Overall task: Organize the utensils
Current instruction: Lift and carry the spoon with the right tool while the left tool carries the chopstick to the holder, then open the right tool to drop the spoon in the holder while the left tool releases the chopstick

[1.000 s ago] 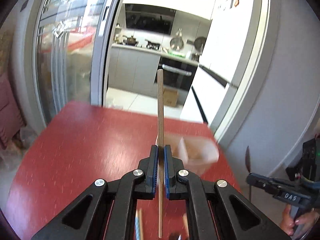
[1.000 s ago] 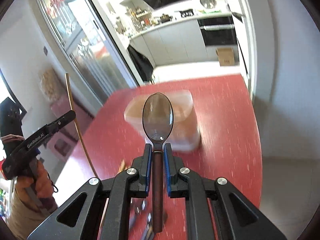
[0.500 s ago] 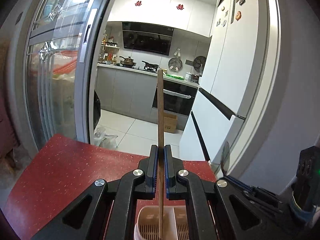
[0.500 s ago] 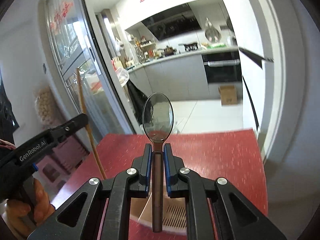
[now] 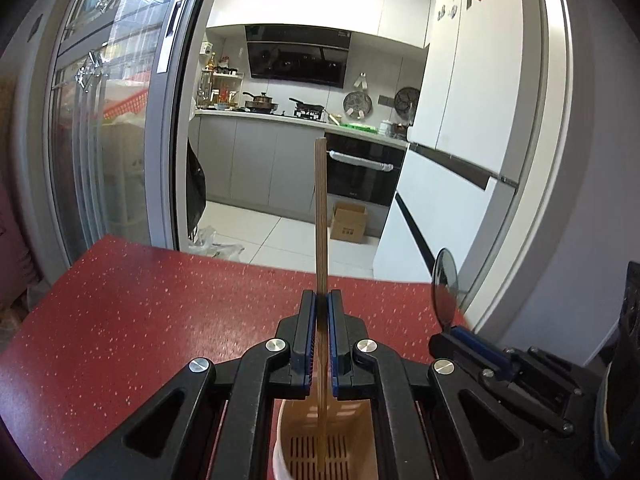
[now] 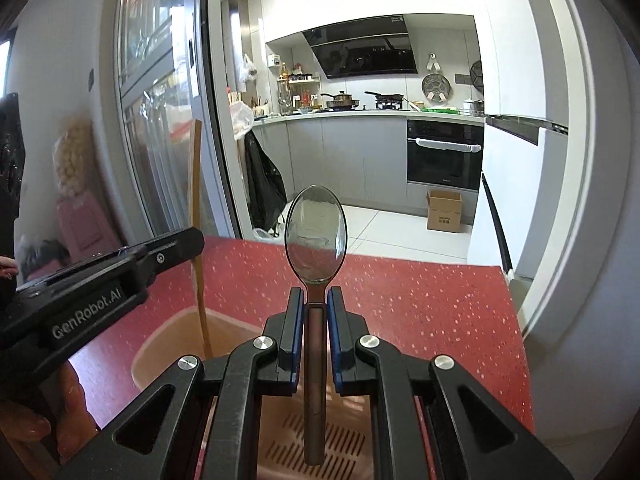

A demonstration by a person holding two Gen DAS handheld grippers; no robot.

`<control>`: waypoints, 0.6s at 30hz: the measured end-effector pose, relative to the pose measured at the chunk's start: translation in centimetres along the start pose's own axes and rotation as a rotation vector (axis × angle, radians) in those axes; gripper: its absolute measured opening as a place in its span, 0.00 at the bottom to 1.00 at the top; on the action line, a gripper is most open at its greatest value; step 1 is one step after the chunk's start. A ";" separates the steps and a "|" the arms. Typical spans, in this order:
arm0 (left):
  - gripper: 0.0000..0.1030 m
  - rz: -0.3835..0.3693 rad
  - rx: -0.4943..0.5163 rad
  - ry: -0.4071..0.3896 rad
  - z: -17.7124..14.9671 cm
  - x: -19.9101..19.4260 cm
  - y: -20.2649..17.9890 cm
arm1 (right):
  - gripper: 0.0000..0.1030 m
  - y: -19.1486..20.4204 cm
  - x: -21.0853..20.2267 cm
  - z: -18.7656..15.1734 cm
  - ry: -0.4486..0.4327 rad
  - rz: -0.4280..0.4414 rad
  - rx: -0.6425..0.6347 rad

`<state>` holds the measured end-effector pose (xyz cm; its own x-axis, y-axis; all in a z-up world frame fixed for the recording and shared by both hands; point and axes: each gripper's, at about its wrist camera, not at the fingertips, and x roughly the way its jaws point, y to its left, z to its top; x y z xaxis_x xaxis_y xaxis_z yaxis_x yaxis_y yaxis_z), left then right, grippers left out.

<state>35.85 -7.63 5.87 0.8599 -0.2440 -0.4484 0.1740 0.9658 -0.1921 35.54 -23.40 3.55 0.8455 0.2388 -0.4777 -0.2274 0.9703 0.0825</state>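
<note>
Left wrist: chopstick (image 5: 321, 216) upright between fingers (image 5: 308, 340), seemingly over holder (image 5: 288, 420).

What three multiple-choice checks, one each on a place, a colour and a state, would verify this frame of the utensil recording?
1. Where is the lower end of the chopstick held by the left tongs?
A. Flat on the table
B. Over the slotted holder
C. Inside the cardboard box

2. What colour is the table?
A. Red with pale speckles
B. Plain white
C. Bare wood

3. What state are the right tongs in?
A. Open and empty
B. Shut on a fork
C. Shut on the spoon

Answers:
1. B: the stick's lower end shows against the slotted floor of the holder; whether it touches cannot be told.
2. A: the speckled red top fills both views.
3. C: both pads press the neck of the spoon, bowl upward.
</note>
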 end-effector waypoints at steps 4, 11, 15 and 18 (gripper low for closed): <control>0.34 0.025 0.040 0.019 -1.6 -0.2 -0.4 | 0.12 0.3 -0.4 -1.1 0.012 -0.014 -0.014; 0.34 0.066 0.107 0.076 -2.8 -0.6 -0.8 | 0.13 0.1 -0.6 -1.7 0.056 -0.038 -0.018; 0.34 0.074 0.098 0.075 -2.8 -1.7 -0.1 | 0.35 0.4 -0.9 -1.5 0.077 -0.026 -0.024; 0.34 0.091 0.107 0.064 -2.6 -2.8 0.0 | 0.48 0.4 -1.6 -1.3 0.073 -0.027 -0.012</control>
<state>32.21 -7.14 4.82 0.8428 -0.1565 -0.5150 0.1496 0.9872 -0.0551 33.48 -23.41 3.20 0.8142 0.2082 -0.5420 -0.2107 0.9758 0.0582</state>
